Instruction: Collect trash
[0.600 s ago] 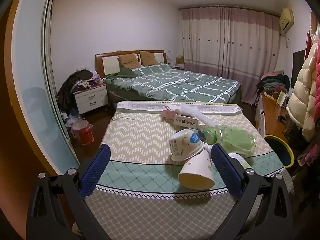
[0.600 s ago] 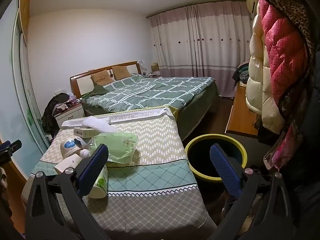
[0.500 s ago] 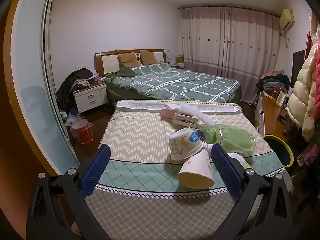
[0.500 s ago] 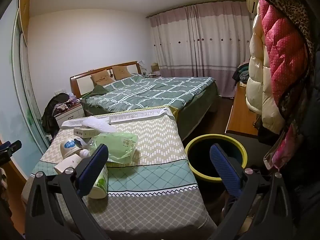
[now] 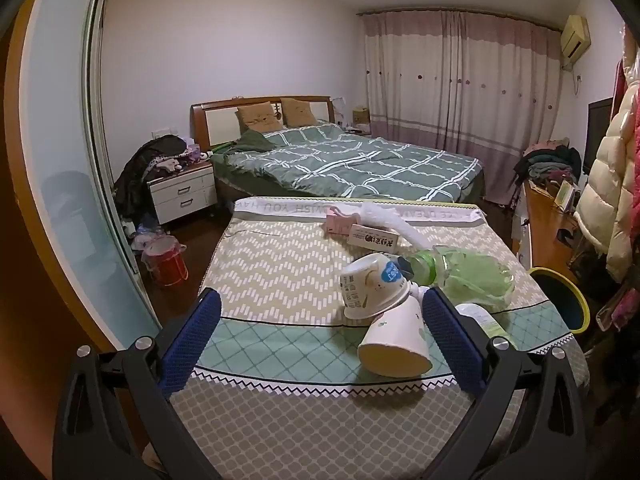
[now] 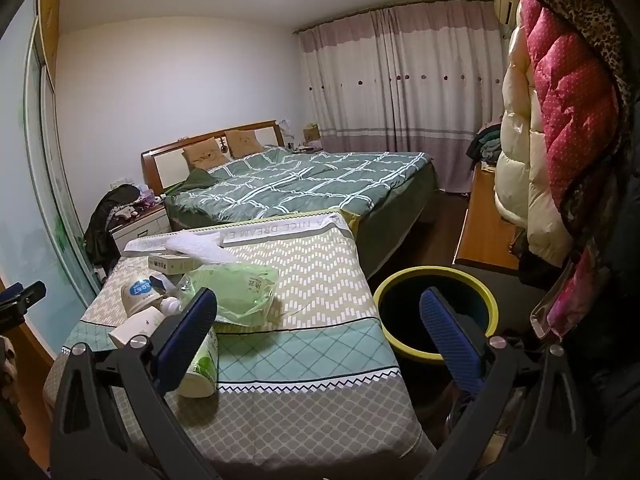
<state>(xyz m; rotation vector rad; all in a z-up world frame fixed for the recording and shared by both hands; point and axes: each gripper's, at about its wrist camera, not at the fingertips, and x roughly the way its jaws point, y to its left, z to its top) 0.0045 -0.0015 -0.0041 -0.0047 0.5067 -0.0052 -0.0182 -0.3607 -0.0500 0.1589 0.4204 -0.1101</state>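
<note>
Blue pads faced each other across a wide gap on the left gripper (image 5: 320, 332), its jaws spread apart and holding nothing above the near end of the table (image 5: 280, 420). Just ahead, close to its right finger, a paper cup (image 5: 396, 340) lay on its side with the mouth toward the camera, touching a white tub (image 5: 372, 288) with a blue label, also tipped over. Behind these lay a green bag (image 5: 476, 276), partly over a bottle (image 5: 420, 270); farther back sat a small box (image 5: 372, 238), a pink packet (image 5: 338, 226) and a white wrap (image 5: 392, 222). A second cup (image 5: 480, 318) lay behind the right finger.

The right gripper (image 6: 320, 332) was likewise spread wide and empty, hovering over the table's near right corner. Its left finger stood in front of a green-printed cup (image 6: 202, 372); its right finger stood in front of the bin (image 6: 436, 280), a dark tub with a yellow rim on the floor just beside the table. The bag (image 6: 236, 292), tub (image 6: 140, 292) and box (image 6: 170, 262) lay to the left. Beyond stood a bed (image 6: 304, 188), curtains (image 6: 400, 80) and hanging coats (image 6: 560, 100).
</note>
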